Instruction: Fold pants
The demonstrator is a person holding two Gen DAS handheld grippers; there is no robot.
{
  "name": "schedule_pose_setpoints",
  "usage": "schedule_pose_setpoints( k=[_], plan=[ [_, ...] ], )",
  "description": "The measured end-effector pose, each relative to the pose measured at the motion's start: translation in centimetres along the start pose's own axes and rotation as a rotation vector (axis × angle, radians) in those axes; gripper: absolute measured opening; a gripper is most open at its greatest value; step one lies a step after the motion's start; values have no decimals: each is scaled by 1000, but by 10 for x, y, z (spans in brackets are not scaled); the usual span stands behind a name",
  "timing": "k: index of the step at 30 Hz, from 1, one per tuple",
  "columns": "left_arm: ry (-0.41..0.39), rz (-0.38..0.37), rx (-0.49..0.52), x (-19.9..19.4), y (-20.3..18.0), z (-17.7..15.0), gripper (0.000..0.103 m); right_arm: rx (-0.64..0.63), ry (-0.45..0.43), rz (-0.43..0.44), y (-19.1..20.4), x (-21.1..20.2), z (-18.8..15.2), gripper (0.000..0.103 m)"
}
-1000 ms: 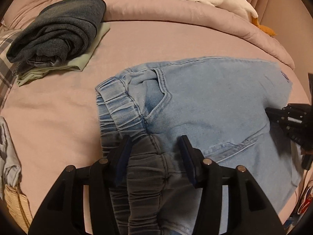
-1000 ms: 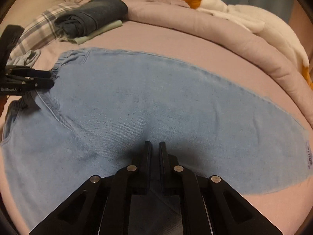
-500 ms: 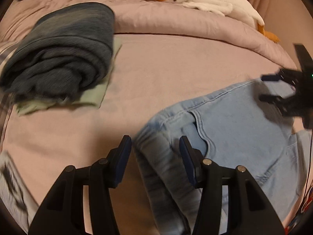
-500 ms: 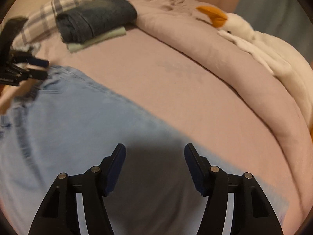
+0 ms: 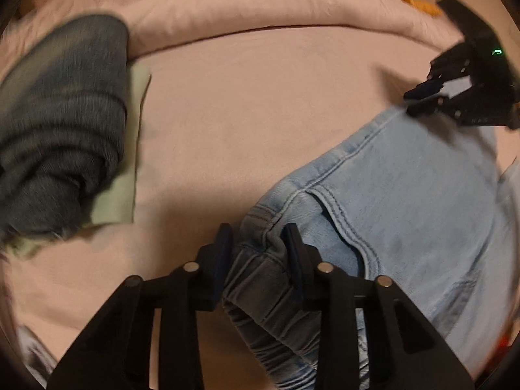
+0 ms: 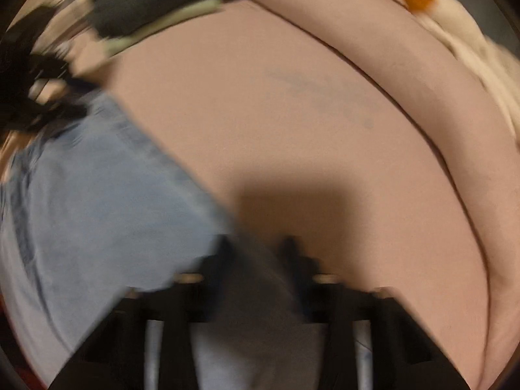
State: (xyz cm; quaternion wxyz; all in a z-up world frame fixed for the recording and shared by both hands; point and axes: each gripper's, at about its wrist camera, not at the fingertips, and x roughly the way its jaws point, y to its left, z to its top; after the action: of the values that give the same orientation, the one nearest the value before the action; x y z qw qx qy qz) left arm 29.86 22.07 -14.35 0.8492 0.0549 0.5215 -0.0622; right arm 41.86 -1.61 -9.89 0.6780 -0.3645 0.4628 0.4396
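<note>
Light blue denim pants (image 5: 406, 195) lie flat on the pink bed sheet (image 5: 243, 113). My left gripper (image 5: 258, 247) sits at the far corner of the gathered waistband (image 5: 260, 279). Its jaws are closing, and the bunched band fills the gap between the pads. In the blurred right wrist view, my right gripper (image 6: 256, 253) is at the far edge of the pants (image 6: 97, 211). Its jaws are closing too, with dark denim between the fingers. The left wrist view shows the right gripper (image 5: 422, 97) at the pants' far edge.
A dark folded pair of jeans (image 5: 58, 123) rests on a pale green garment (image 5: 120, 178) at the left. A rolled pink duvet (image 5: 260, 3) runs along the back, with a white plush goose (image 6: 455, 48) on it. Bare sheet lies between the pants and the duvet.
Both grippers moved from the near part of the pants to its far edge. The right jaws opened wide, then narrowed on the denim. The left jaws narrowed on the waistband corner.
</note>
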Motion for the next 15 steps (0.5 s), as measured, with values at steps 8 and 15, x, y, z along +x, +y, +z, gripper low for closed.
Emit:
schedule_pose_setpoints(
  k=[8, 15],
  plan=[
    [-68, 164, 83, -39, -25, 1, 24, -122, -45, -310, 64, -28, 3, 4],
    [-282, 321, 252, -122, -76, -22, 25, -120, -186, -520, 113, -120, -40, 4]
  ],
)
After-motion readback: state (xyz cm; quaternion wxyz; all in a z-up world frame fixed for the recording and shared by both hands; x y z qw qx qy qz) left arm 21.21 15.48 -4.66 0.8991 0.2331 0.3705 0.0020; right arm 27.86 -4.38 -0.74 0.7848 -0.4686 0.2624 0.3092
